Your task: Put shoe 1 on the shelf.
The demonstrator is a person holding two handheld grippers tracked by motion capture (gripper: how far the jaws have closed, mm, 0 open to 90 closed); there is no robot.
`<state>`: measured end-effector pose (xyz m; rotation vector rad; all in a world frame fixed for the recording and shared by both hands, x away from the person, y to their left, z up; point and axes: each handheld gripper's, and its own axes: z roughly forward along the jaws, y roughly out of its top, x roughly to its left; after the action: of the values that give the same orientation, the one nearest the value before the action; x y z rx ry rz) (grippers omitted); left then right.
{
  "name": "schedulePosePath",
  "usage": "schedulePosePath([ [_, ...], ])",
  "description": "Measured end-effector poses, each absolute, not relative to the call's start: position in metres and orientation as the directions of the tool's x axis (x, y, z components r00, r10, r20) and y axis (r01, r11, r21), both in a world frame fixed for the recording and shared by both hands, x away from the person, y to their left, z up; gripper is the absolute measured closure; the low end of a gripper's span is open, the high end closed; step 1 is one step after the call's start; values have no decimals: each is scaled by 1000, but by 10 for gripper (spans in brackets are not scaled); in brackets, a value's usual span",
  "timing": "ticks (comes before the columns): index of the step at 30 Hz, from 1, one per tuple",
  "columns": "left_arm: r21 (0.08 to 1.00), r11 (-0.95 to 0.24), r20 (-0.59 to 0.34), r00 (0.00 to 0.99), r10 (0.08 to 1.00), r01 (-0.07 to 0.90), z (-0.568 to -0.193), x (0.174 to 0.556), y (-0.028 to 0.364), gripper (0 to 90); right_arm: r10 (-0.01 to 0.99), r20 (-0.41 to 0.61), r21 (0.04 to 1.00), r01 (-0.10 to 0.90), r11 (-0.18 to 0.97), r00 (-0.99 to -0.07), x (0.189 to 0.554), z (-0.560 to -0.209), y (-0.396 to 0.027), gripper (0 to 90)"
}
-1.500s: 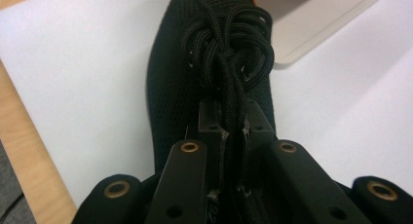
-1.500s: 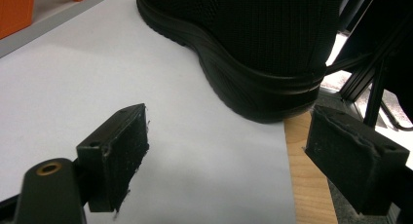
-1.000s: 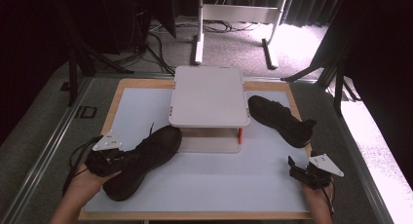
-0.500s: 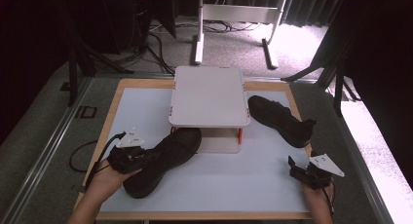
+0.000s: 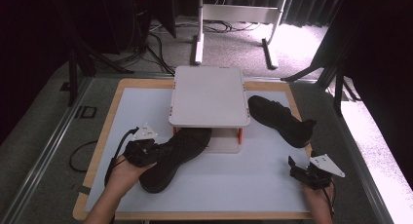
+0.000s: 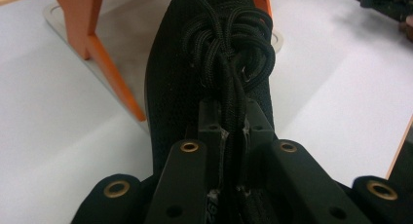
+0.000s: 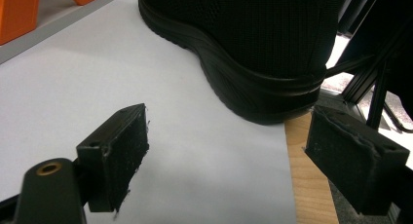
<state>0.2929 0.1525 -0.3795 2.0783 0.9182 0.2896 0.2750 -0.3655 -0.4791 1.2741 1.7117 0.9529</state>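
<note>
Your left gripper [image 5: 146,150] sits at the near left of the white mat [image 5: 243,185], its jaws pinched tight on the laces [image 6: 229,48] of the black knit shoe [image 5: 173,156]; in the left gripper view the lace strands run straight down between the two pads, with the knotted bunch just beyond the tips. That shoe lies angled from near left to far right, its heel end near your left hand [image 5: 122,173] and its toe tucked under the near edge of the white platform [image 5: 207,95]; the stand's orange legs [image 6: 104,63] rise just beside the shoe on either side of it.

Your right gripper [image 5: 299,171] rests at the near right corner of the mat, jaws spread wide and holding nothing; in the right gripper view the second black shoe [image 7: 253,44] lies just beyond the open pads, apart from them, its end at the mat's right edge above the wooden board [image 7: 309,185]. From above, that second shoe stretches from the stand's right side towards the near right.
</note>
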Motion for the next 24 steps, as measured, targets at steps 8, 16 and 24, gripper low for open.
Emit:
schedulePosePath([
  [8, 780, -328, -160, 676, 719, 533, -385, 300, 137, 829, 970, -152, 898, 382, 216, -191, 275, -479, -365, 148],
  [16, 789, -281, -187, 648, 738, 547, -393, 310, 126, 828, 970, -151, 899, 382, 215, -191, 275, -479, -366, 147],
  [24, 799, -166, -244, 565, 788, 578, -401, 319, 118, 828, 969, -156, 897, 382, 221, -194, 275, -479, -365, 148],
])
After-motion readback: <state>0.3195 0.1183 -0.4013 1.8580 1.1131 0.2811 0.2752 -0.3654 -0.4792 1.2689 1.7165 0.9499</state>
